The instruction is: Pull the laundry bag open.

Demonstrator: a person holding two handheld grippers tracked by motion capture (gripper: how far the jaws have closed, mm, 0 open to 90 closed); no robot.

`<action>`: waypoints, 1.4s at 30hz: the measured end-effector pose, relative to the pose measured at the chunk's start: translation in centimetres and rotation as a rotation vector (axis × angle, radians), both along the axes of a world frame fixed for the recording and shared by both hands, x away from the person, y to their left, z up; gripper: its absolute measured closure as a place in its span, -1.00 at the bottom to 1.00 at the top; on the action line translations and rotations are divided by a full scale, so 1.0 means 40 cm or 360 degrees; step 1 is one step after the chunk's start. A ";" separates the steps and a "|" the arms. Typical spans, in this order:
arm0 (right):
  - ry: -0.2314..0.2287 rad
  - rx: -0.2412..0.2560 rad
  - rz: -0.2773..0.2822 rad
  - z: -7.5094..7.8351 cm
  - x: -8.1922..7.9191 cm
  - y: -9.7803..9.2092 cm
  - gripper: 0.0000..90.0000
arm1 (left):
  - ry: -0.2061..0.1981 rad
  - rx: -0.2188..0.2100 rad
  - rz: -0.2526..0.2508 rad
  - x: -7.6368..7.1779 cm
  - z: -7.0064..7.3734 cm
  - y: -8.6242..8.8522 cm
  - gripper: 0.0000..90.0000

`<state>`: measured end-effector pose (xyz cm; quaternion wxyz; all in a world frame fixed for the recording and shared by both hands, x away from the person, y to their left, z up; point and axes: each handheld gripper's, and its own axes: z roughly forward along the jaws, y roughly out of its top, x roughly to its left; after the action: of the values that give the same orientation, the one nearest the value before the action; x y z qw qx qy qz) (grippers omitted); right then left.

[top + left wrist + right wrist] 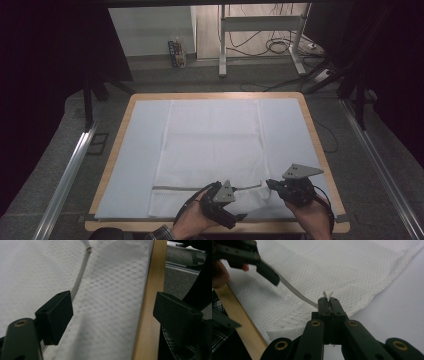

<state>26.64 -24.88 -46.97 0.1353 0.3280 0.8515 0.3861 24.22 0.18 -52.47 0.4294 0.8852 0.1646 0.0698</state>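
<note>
A white mesh bag lies flat on the covered table, with its grey zipper band running across near the front edge. My right gripper is shut at the right end of that band, and a small white tab pokes out above its closed tips. The bag's near right corner is slightly raised there. My left gripper is open over the bag's near strip. In its own view the left gripper has one finger by the zipper and the other over the wooden edge.
A pale cloth covers the wooden table. Metal rails run along both sides on the floor. A desk frame and cables stand beyond the far edge. One finger of the left gripper hangs over the bag, close to my right gripper.
</note>
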 end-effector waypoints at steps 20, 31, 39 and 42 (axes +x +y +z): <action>0.0000 0.0058 -0.0022 0.008 0.002 0.003 0.95 | 0.0029 0.0050 -0.0033 0.029 -0.002 -0.026 0.88; 0.0204 0.0068 -0.0064 0.006 0.007 -0.024 -0.02 | 0.0050 -0.0020 0.0043 0.046 0.002 -0.001 0.96; 0.0439 0.0186 -0.0014 -0.005 -0.003 -0.036 -0.56 | 0.0044 -0.0048 0.0061 0.050 0.011 0.009 0.96; 0.0549 0.0200 0.0009 -0.022 -0.004 -0.029 -0.71 | 0.0037 -0.0044 0.0051 0.046 0.011 0.005 0.95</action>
<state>26.47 -26.04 -47.84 -0.0347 0.3949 0.8371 0.3770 26.06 0.39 -52.02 0.4386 0.8772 0.1847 0.0639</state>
